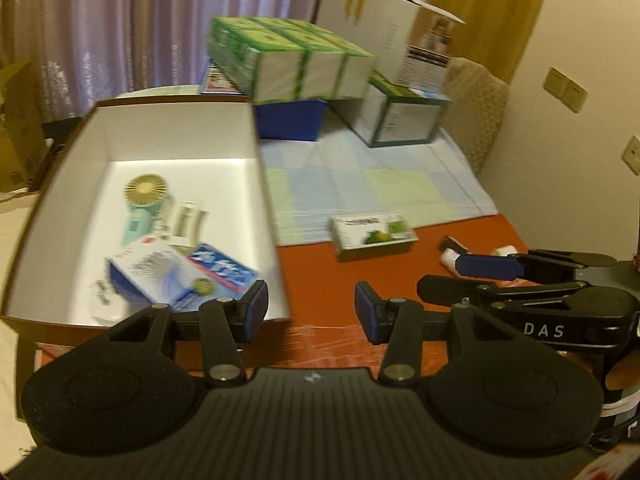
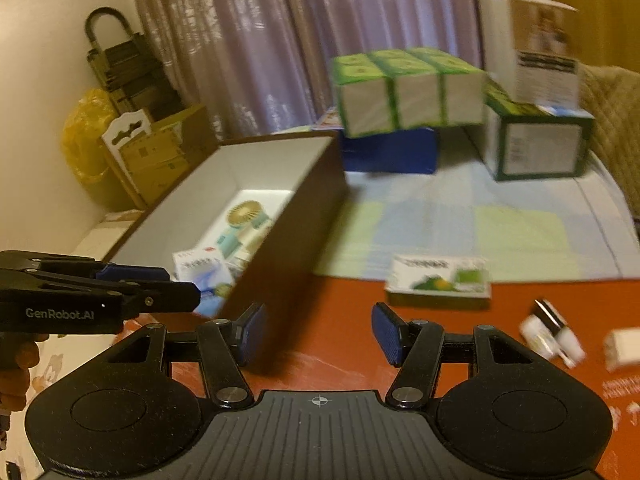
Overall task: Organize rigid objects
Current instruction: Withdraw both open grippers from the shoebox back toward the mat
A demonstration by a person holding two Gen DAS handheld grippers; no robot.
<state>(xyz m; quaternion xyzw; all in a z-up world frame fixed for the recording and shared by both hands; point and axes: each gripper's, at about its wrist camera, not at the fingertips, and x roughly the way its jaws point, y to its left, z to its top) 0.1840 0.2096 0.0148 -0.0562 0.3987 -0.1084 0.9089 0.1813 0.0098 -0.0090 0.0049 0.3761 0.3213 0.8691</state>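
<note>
Purple curtains (image 1: pixel 120 20) hang behind a red table (image 1: pixel 320 264) partly covered by a pale checked cloth (image 1: pixel 380 184). At its left stands an open cardboard box (image 1: pixel 264 184) holding a small green fan (image 1: pixel 144 192) and a blue and white carton (image 1: pixel 180 272). On the red surface lie a flat green packet (image 1: pixel 372 232) and, further right, small white bottles (image 2: pixel 552 336). Both tools hover above the near table edge: the left gripper (image 1: pixel 312 312) and the right gripper (image 2: pixel 318 332) each have jaws partly apart with nothing between them.

dim warm light | motion blur | fisheye-curved, dark corners
</note>
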